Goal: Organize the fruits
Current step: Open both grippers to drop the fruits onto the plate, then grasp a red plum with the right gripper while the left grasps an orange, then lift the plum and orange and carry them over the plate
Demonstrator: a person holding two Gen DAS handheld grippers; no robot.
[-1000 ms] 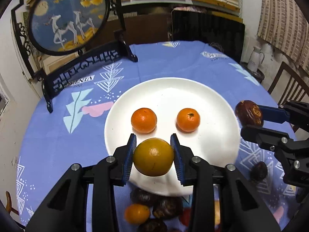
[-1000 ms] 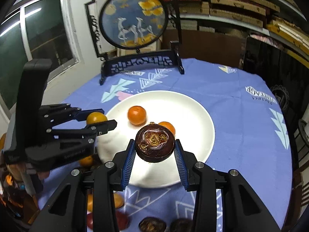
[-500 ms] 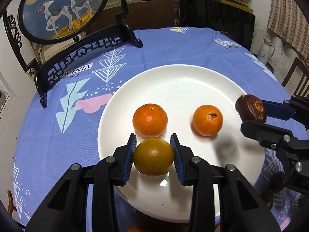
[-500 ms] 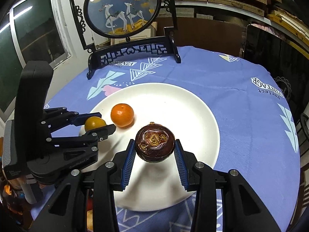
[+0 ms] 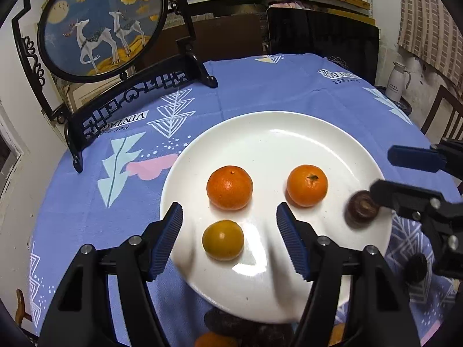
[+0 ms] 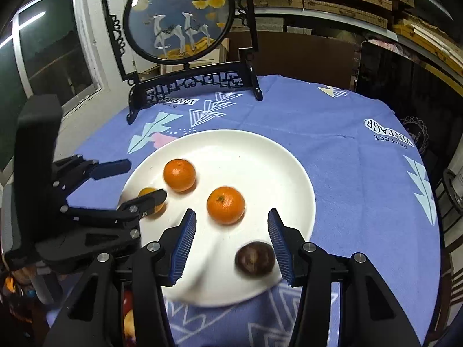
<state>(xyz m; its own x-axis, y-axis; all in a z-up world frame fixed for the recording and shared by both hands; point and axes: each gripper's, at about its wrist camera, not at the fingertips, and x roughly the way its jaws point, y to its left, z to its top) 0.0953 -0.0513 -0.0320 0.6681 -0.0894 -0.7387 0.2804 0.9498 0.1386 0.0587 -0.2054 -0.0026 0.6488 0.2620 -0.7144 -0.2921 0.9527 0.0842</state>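
Observation:
A white plate (image 5: pixel 289 133) (image 6: pixel 260 150) lies on the blue tablecloth. On it are two orange mandarins (image 5: pixel 229 187) (image 5: pixel 307 185), a yellowish mandarin (image 5: pixel 222 240) and a dark brown passion fruit (image 5: pixel 360 209) (image 6: pixel 254 258). My left gripper (image 5: pixel 228 237) is open, its jaws standing either side of the yellowish mandarin. My right gripper (image 6: pixel 230 244) is open, with the passion fruit on the plate just inside its right finger. The mandarins also show in the right wrist view (image 6: pixel 179 174) (image 6: pixel 225 204) (image 6: pixel 150 199).
A black-framed round deer screen (image 5: pixel 101 23) (image 6: pixel 179 17) stands at the table's far left. More dark fruits and mandarins (image 5: pixel 231 326) lie on the cloth at the near edge under the grippers. A chair (image 5: pixel 442 115) stands at the right.
Both grippers have opened. The yellowish mandarin left the left gripper and lies on the plate. The passion fruit left the right gripper and lies on the plate, slightly blurred.

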